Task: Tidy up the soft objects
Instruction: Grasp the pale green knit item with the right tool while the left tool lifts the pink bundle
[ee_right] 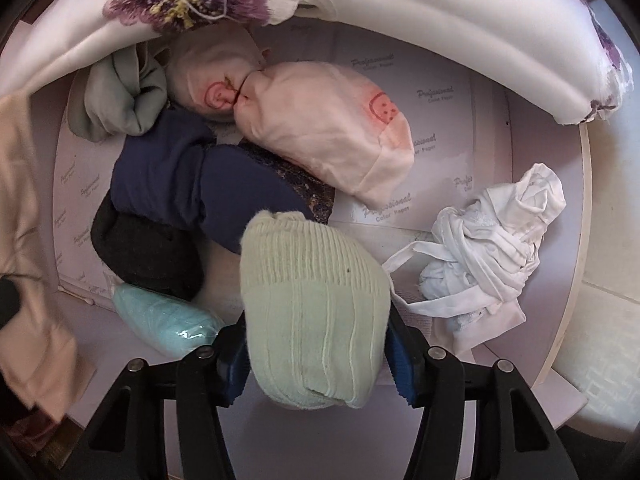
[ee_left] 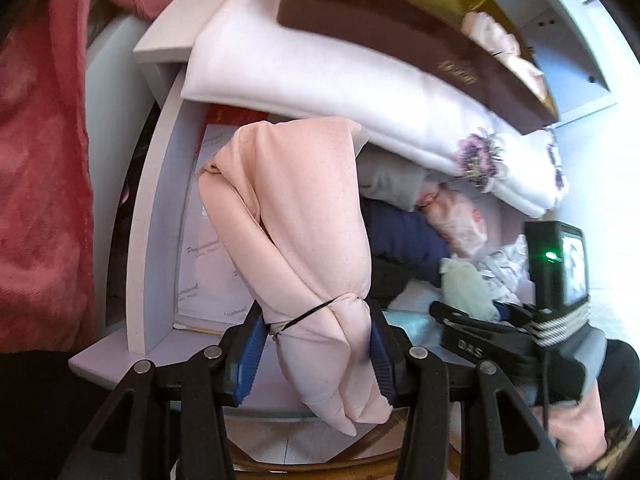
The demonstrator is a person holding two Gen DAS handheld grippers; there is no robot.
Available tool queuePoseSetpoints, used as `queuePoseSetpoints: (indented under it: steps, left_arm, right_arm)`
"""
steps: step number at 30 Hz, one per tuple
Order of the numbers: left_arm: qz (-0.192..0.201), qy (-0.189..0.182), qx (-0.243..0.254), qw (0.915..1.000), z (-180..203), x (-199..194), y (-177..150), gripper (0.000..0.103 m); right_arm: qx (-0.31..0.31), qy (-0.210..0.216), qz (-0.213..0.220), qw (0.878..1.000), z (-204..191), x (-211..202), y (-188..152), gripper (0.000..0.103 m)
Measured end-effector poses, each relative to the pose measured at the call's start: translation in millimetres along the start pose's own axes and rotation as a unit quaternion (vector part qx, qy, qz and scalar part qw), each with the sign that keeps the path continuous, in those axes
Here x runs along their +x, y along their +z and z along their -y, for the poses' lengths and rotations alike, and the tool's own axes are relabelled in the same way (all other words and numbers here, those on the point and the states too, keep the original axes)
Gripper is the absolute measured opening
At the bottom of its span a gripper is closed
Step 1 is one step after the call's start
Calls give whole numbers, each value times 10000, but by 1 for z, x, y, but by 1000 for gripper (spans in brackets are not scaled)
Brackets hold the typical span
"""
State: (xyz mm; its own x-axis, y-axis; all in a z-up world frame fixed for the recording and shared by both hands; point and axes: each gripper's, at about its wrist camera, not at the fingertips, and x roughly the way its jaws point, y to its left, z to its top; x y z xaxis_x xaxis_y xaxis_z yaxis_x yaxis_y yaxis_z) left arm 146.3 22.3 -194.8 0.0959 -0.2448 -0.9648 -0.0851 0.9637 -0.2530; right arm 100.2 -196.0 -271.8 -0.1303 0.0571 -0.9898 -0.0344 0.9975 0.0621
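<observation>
The white shelf compartment [ee_right: 496,92] I am filling is lined with printed paper, and a long white pillow [ee_left: 320,80] with purple embroidered flowers is sagging over its top edge, with a brown and gold box [ee_left: 400,28] lying on it. A red fleece blanket [ee_left: 36,160] is hanging at the far left, cut off by the frame.

My left tongs [ee_left: 316,344] are clenching a tied peach cloth bundle [ee_left: 296,208] just below its black tie, holding it upright in front of the opening, probably so I can slot it beside the others. My right tongs [ee_right: 316,360] are squeezing a pale green knitted roll [ee_right: 316,304] low over the shelf floor, apparently aiming for the open gap in the middle.

Already inside are sitting a navy roll [ee_right: 192,184], a black roll [ee_right: 148,248], a pink bundle with a smiley face [ee_right: 324,128], a grey-green knot [ee_right: 120,100], a white tied garment [ee_right: 492,248] and a small wrapped teal packet [ee_right: 164,316].

I cannot make out what lies behind the navy roll, and the dark speckled patch under it is unclear.
</observation>
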Motion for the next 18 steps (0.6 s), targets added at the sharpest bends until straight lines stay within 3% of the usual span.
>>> queuePoseSetpoints:
  steps: [2,11,18]
  left_arm:
    - [86,-106,-11,9999,-3,-7,1,48]
    - [476,-334,196,9981,5,-45,2,48]
    - [808,-585,466,9939,20,-86,42,48]
  right_arm:
    - [-5,0,-19,10000,2,-5,14,61]
    - [-11,4,-18,10000,0,-7,14,61]
    - [-34,-6,-19,10000,-2,-7,14,63]
